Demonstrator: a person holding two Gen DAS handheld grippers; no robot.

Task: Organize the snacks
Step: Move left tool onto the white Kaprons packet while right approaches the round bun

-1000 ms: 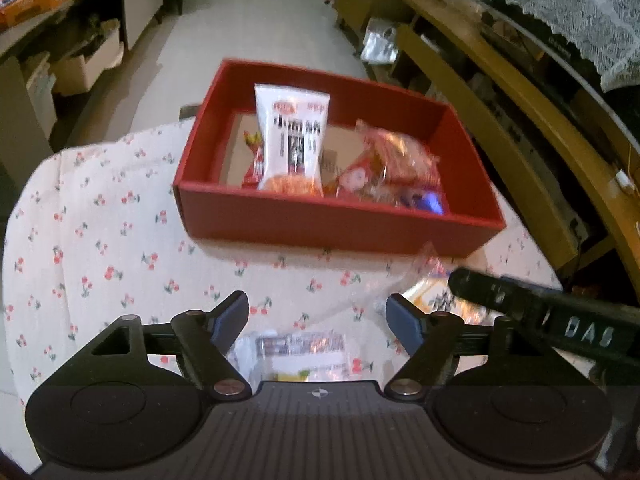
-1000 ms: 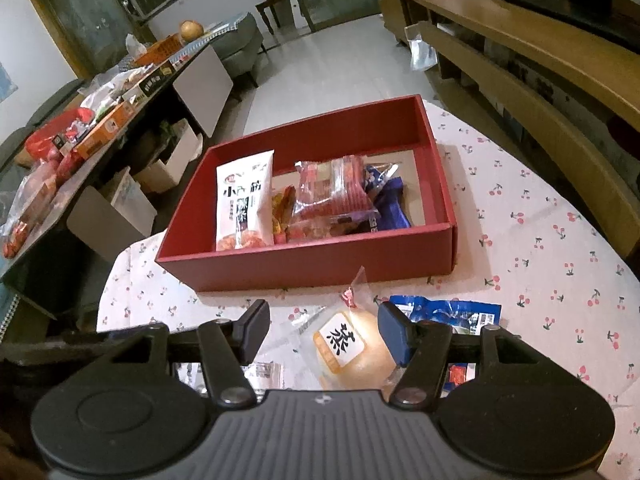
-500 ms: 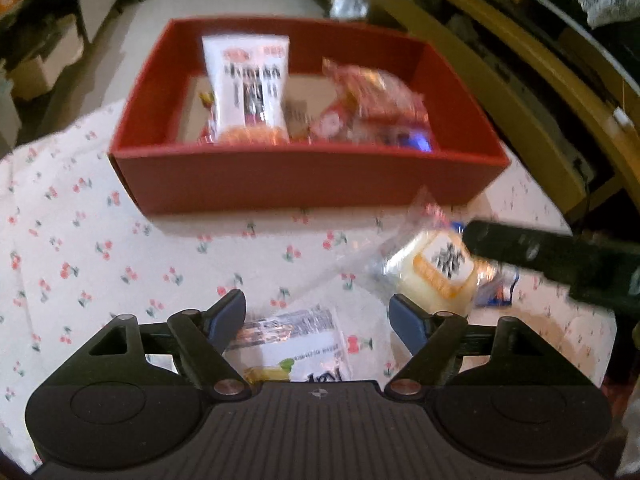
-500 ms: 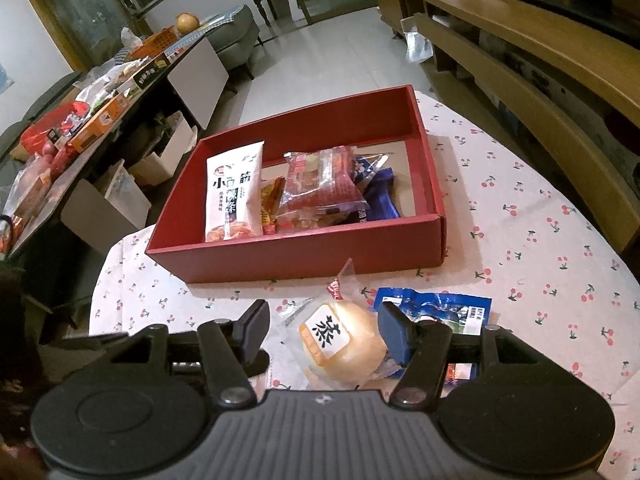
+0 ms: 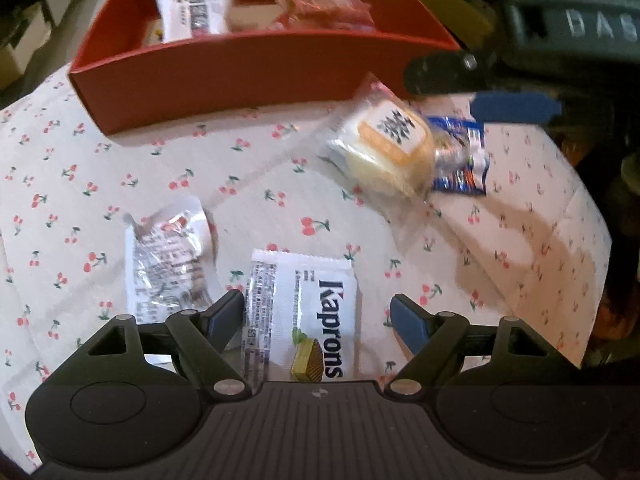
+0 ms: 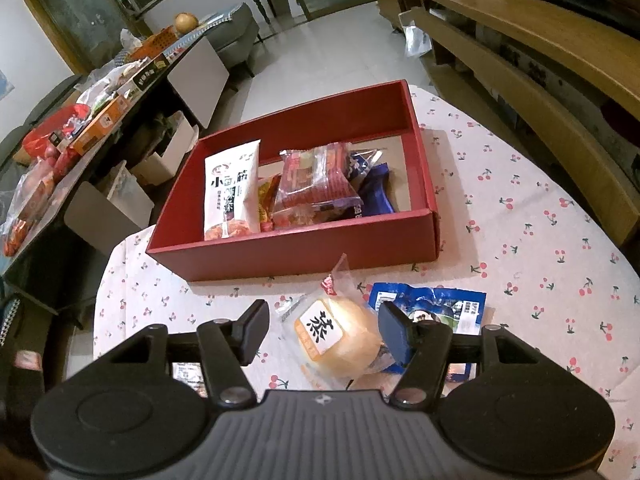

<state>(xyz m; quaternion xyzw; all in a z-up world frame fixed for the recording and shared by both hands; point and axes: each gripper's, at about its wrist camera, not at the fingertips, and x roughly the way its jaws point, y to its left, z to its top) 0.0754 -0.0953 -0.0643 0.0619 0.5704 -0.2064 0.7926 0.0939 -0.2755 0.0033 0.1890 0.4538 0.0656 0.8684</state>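
Left wrist view: your left gripper [image 5: 318, 314] hangs with jaws spread wide over the white Kaprons wafer packet [image 5: 302, 316] on the cherry-print bench [image 5: 80, 184]. Right wrist view: your right gripper [image 6: 322, 330], jaws released, straddles the clear-wrapped round yellow bun [image 6: 340, 336], just before the red cardboard box [image 6: 296, 246] of snacks.

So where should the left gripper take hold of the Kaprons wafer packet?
Across its two long edges, coming straight down. The Kaprons packet lies flat on the tablecloth, lengthwise between the open left gripper, which already straddles its width.
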